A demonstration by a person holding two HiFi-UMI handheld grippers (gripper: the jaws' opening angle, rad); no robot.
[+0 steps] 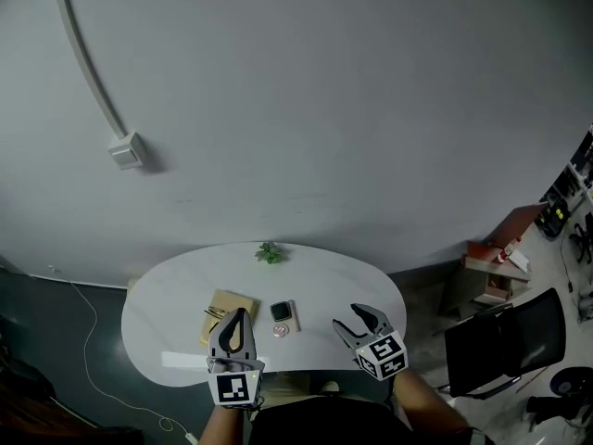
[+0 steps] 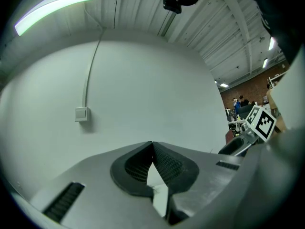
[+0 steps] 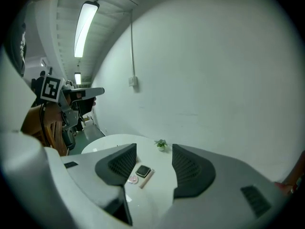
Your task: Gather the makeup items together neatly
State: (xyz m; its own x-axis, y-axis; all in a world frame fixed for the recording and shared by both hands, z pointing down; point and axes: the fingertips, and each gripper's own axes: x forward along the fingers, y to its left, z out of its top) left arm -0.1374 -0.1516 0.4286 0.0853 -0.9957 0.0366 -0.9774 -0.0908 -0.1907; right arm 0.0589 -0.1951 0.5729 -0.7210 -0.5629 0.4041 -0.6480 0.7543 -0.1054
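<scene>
Compact [image 1: 281, 311], pink disc [image 1: 282, 330] and stick [image 1: 295, 315] lie near the table's [image 1: 157, 313] front edge, between my left gripper [image 1: 235, 316] (fingers pressed together, empty) and right gripper [image 1: 349, 317] (fingers spread). Risk: a slanted approach may knock the small disc off the edge.

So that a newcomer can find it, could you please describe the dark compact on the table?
On the white oval table, look right of the tan pad. The compact lies beside a slim pale stick, a small pink disc on its near side; it alone is dark and square.
</scene>
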